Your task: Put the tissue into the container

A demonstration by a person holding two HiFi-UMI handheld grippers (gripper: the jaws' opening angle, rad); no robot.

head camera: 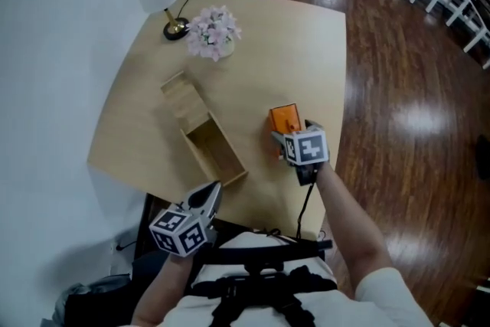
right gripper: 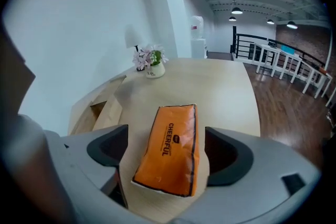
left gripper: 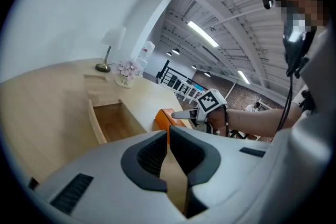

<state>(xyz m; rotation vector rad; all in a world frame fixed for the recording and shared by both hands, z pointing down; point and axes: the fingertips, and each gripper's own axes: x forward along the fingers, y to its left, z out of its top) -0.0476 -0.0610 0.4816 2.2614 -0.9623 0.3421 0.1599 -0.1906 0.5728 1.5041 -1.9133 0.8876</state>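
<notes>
Straddling the orange tissue pack, the right hand-held gripper stands released; closing off-centre could squirt the soft pack sideways. The left hand-held gripper is clenched, empty.

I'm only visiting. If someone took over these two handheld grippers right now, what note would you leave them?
Left gripper: shut, empty, held near the table's front edge.
Right gripper: open, jaws either side of the orange tissue pack, not gripping it.
Wooden container: open, empty, left of the pack.
Done: nothing picked up.
Left: grip the pack, lift it, put it into the container.
</notes>
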